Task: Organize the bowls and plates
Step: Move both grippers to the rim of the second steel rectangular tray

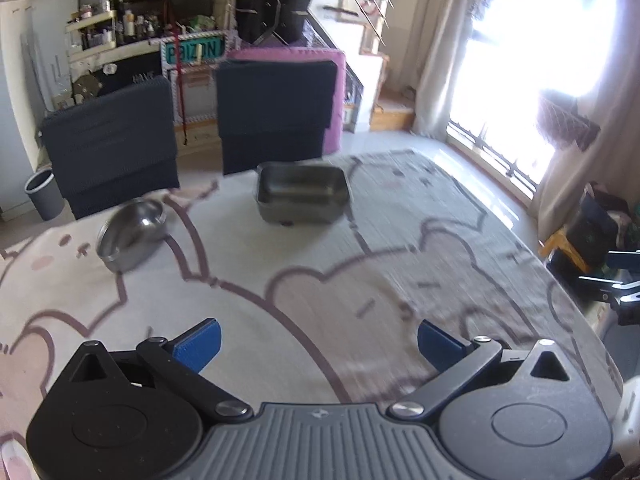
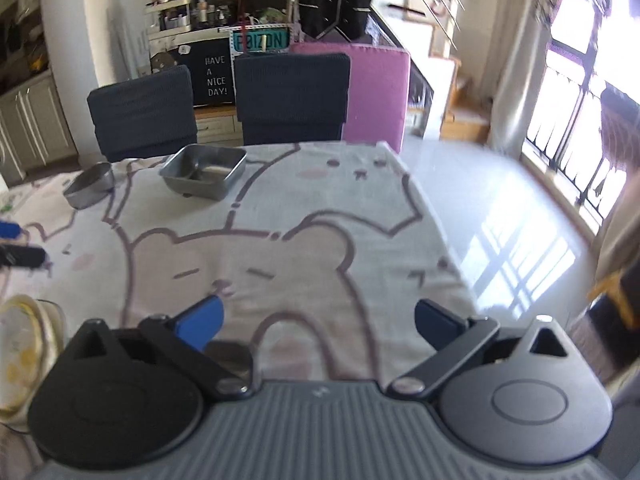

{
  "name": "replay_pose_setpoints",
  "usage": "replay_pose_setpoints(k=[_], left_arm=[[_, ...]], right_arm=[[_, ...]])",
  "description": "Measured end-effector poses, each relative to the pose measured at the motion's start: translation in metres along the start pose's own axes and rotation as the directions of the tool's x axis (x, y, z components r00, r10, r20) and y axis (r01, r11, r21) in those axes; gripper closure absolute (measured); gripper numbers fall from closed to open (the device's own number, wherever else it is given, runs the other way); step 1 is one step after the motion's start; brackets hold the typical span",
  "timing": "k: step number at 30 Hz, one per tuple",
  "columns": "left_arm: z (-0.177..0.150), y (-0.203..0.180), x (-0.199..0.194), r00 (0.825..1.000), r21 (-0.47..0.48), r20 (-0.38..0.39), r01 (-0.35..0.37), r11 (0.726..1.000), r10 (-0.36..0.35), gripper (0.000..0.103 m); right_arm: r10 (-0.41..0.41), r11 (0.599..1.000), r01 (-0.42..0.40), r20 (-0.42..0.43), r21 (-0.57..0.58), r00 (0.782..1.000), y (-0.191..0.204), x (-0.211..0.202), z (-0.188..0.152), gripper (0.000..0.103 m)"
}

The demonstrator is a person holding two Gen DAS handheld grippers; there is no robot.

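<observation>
**Mia:** What are the two claws doing?

**Sam:** The left claw (image 1: 318, 338) is spread wide, and there is nothing between its blue fingers (image 1: 198, 344). The right claw (image 2: 318, 322) is spread wide too, with nothing in it. Both hang above the counter (image 1: 400, 240) and point down at it on a slant.

**Mia:** Where are the bowls?

**Sam:** A round metal bowl (image 1: 132, 234) sits on the far left part of the counter. It looks tipped a bit to one side. A square metal dish (image 1: 302, 194) sits to the right of it, near the far edge. The two are near each other but not touching. Both are well away from the claws.

**Mia:** Is there a plate?

**Sam:** In the right claw's view there is a pale plate with yellow spots (image 2: 24, 344) at the near left edge. It is just beside that claw. It is blurry, so I cannot tell more about it.

**Mia:** What is on the counter?

**Sam:** A cloth with big cartoon bears (image 2: 248, 264) covers it. The bowl and the dish stand on the cloth.

**Mia:** And behind it?

**Sam:** Two dark chairs (image 1: 112, 140) stand at the far side. A pink cushion (image 2: 376, 92) is behind the right one. A black sign says "HAVE A NICE DAY!" (image 2: 216, 76). Bright windows (image 1: 532, 60) are on the right.

**Mia:** Can one claw see the other?

**Sam:** Yes. A bit of the right claw shows at the right edge of the left view, out past the counter's side.
</observation>
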State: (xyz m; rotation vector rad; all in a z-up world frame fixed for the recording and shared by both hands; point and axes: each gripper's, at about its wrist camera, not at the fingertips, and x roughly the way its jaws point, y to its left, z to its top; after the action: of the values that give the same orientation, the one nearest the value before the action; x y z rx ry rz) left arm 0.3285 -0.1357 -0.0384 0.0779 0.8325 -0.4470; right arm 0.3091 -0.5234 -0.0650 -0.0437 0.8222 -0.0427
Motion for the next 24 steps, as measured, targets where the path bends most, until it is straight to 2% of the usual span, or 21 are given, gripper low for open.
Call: replay_pose_setpoints(k=[6, 10, 15, 18, 24], left_arm=[[0.035, 0.016, 0.018, 0.995, 0.056, 0.075, -0.066, 0.996, 0.061, 0.000], [0.067, 0.023, 0.048, 0.993, 0.069, 0.074, -0.097, 0.993, 0.092, 0.000], [0.102, 0.031, 0.099, 0.986, 0.083, 0.064, -0.160, 0.984, 0.154, 0.000], [0.120, 0.037, 0.131, 0.981, 0.092, 0.067, -0.187, 0.978, 0.181, 0.000], [0.133, 0.045, 0.180, 0.974, 0.109, 0.056, -0.223, 0.969, 0.218, 0.000]], right_arm=[[0.016, 0.999, -0.018, 0.061, 0.043, 0.998, -0.038, 0.034, 0.045, 0.000], [0.040, 0.998, -0.049, 0.177, 0.047, 0.983, -0.060, 0.062, 0.081, 0.000], [0.055, 0.998, -0.060, 0.166, 0.025, 0.985, -0.067, 0.113, 0.118, 0.000], [0.065, 0.998, -0.061, 0.172, -0.026, 0.983, -0.060, 0.143, 0.136, 0.000], [0.083, 0.994, -0.069, 0.166, -0.089, 0.983, -0.036, 0.200, 0.161, 0.000]])
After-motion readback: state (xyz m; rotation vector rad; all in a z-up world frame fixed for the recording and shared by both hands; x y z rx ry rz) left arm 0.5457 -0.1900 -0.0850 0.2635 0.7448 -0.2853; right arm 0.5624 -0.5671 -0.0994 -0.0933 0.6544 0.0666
